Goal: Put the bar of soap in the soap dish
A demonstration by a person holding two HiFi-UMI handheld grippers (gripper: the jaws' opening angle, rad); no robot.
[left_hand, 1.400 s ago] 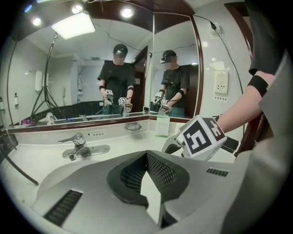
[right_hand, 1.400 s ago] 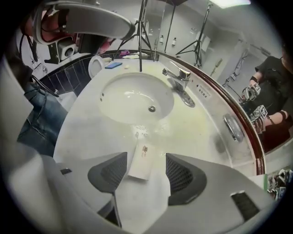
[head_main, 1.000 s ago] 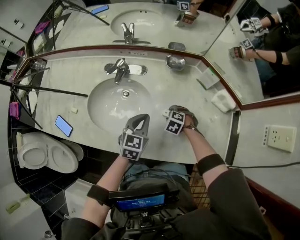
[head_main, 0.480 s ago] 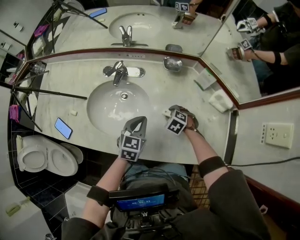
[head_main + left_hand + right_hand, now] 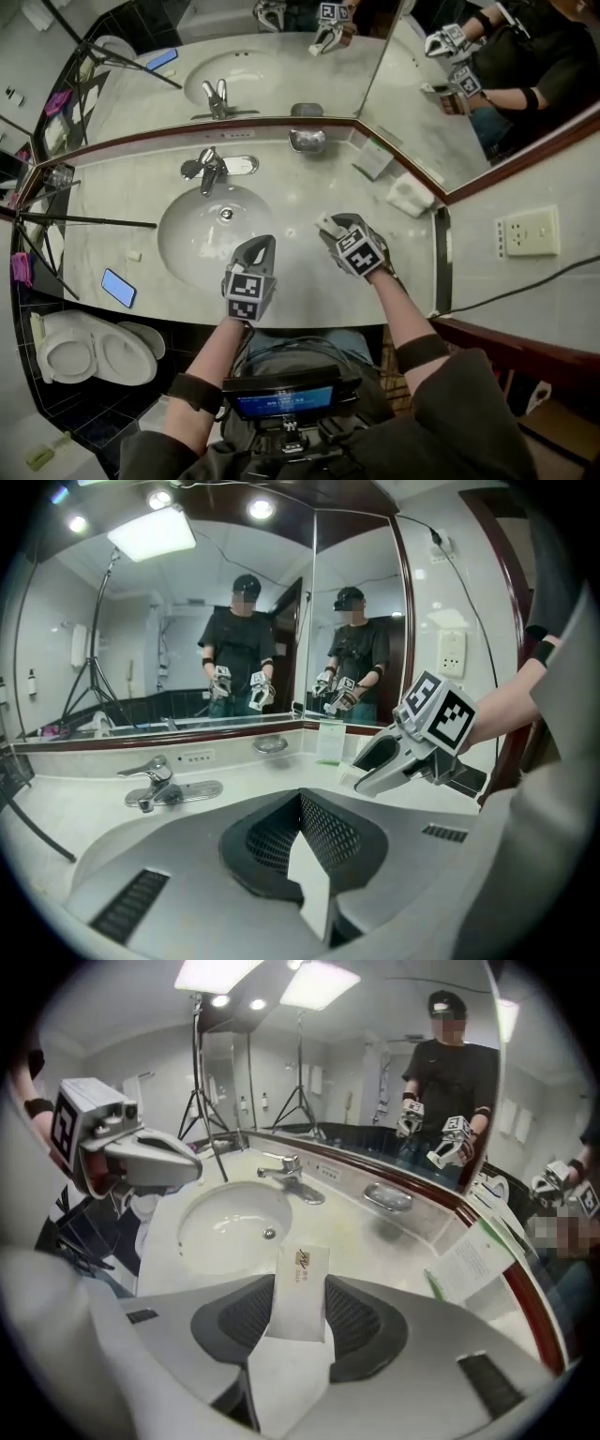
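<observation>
The right claw (image 5: 334, 232) holds the soap bar (image 5: 325, 224) over the counter (image 5: 309, 192), well apart from the soap dish (image 5: 307, 141).

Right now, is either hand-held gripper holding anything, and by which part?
The right hand-held gripper, whose jaws have just been closing, pinches the wrapped bar of soap by its plain end. The left hand-held gripper is shut, empty.
</observation>
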